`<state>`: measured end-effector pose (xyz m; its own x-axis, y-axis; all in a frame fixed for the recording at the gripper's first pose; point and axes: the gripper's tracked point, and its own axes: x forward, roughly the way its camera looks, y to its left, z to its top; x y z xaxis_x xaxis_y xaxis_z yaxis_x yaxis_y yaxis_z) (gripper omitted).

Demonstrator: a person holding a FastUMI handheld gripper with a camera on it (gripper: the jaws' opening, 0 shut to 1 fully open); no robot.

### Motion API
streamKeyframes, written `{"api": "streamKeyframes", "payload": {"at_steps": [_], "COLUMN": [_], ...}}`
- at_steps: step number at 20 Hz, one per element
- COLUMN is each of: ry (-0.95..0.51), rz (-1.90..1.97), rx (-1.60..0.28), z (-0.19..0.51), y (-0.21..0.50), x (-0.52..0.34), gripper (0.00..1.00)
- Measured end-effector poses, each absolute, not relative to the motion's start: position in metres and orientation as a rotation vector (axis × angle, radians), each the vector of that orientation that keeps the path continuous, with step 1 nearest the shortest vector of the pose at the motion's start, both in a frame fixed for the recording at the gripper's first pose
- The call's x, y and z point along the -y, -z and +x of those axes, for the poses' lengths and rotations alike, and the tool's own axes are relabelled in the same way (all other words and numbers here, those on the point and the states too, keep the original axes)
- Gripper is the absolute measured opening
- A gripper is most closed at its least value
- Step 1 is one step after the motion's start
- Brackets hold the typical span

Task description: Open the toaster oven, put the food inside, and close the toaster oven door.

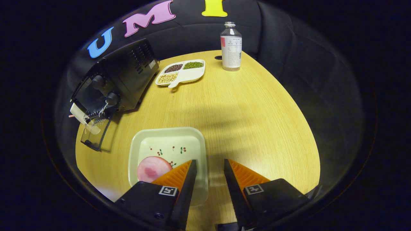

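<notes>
1. The gripper [209, 166] hangs over the near part of a round wooden bench [244, 122], its two fingers spread apart with nothing between them but bare bench and the right rim of a tray.
2. That square pale tray [167, 141], printed with small cherries, lies just ahead of the left finger; the finger overlaps its near right corner in the view.
3. On the tray, right beside the left finger, lies a round pink piece of food [152, 168].
4. Further ahead and to the left stands the black toaster oven [118, 77], its glass door [94, 131] hanging open and down towards the bench; two knobs show on its front.
5. Beyond the fingers, a white divided dish [188, 75] holds dark, green and pale beans in separate compartments, just right of the toaster oven.
6. Far ahead, slightly right, a clear bottle [231, 46] stands upright, uncapped.
</notes>
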<state>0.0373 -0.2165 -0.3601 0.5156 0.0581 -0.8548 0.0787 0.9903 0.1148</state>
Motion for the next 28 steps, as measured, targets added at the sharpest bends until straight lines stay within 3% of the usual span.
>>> {"api": "streamKeyframes", "payload": {"at_steps": [2,4,5,7,14,28], "ry": [-0.003,0.004,0.006,0.003,0.033,0.216], "rz": [0.144,0.147,0.133,0.113,0.294,0.842], "rx": [-1.05,-1.07,-1.065,-1.06,-1.117,-1.013], "z": [0.034,0.031,0.032,0.03,0.026,0.001], "y": [0.358,0.36,0.36,0.357,0.359,0.307], "x": [0.21,0.205,0.204,0.203,0.19,0.162], "gripper": [0.54,0.27,0.22,0.22,0.06,0.06]}}
